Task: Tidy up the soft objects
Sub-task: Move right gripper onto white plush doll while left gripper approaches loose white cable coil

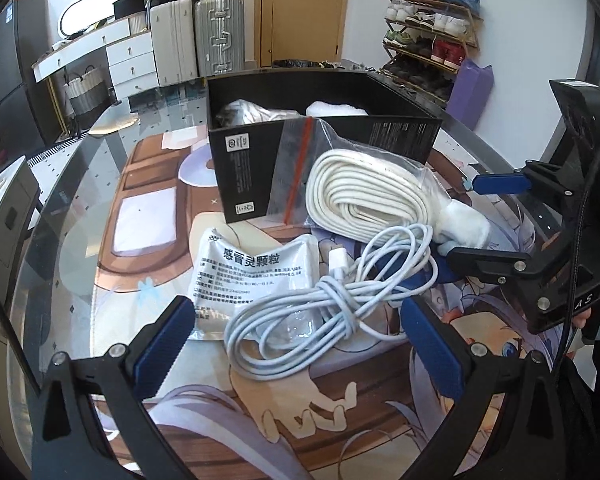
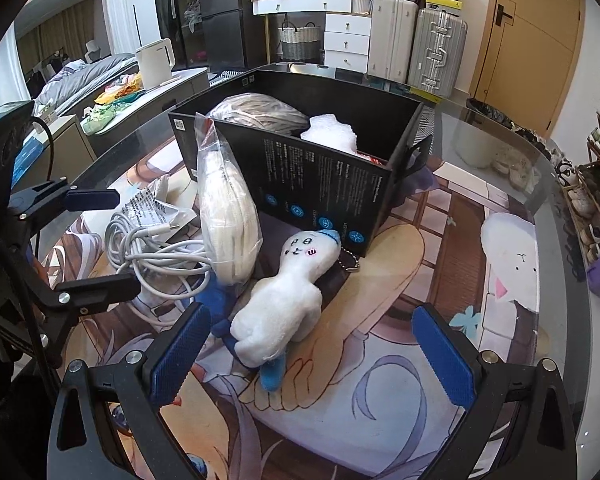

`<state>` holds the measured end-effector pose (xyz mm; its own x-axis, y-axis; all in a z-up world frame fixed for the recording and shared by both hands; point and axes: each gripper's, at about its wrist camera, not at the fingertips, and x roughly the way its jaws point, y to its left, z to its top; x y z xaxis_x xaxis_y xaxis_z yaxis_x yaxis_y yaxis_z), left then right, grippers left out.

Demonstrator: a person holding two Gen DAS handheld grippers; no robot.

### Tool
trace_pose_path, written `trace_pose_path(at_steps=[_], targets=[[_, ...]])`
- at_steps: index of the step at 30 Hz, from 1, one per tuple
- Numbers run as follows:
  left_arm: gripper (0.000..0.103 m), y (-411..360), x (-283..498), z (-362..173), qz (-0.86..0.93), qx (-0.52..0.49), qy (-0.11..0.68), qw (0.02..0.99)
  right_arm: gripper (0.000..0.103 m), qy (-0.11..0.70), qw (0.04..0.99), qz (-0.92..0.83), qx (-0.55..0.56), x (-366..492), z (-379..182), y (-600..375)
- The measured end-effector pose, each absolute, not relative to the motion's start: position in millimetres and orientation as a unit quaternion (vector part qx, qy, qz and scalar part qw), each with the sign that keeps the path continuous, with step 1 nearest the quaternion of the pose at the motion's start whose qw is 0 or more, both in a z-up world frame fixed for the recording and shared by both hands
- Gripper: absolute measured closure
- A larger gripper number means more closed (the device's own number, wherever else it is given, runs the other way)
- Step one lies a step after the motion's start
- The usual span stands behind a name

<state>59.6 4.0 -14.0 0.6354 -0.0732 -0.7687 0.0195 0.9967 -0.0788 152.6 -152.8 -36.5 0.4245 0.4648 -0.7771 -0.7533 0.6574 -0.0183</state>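
Lying at the centre of the right wrist frame, a white plush toy (image 2: 278, 308) with blue tips is seen on the illustrated mat (image 2: 380, 420) covering the glass surface (image 2: 540, 168), its head touching the black box (image 2: 340, 196). The right hand-held gripper (image 2: 312, 356) is held wide open with nothing between its blue pads (image 2: 176, 356), the toy's lower end being just ahead of the gap.

In the left wrist frame, the left hand-held gripper (image 1: 296, 344) is likewise spread open and empty, and a bundled white cable (image 1: 320, 312) is seen directly in front of it, partly overlying a white sachet (image 1: 244, 276) printed with text. A clear zip bag of coiled cream rope (image 1: 356, 196) is propped against the box's near wall at the frame's centre.

Inside the box, at the upper middle of both frames, a bagged grey bundle (image 2: 260, 114) and a piece of white foam wrap (image 2: 332, 132) are visible.
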Motion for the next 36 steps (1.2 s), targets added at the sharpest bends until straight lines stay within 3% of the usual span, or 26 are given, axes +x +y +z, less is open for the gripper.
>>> trace_pose_path(at_steps=[8,19,36], targets=[[0.002,1.3,60.2,-15.1,-0.034,-0.041,0.425,0.904,0.001,0.392,0.824,0.367,-0.184,155.6,-39.2,-154.9],[0.024,-3.5,57.7,-13.1,-0.044,-0.033,0.419,0.906,0.001,0.395,0.823,0.364,-0.182,157.3,-42.1,-156.4],[0.026,4.4,50.0,-0.6,-0.047,-0.033,0.400,0.915,0.001,0.398,0.825,0.356,-0.189,159.3,-43.9,-162.5]])
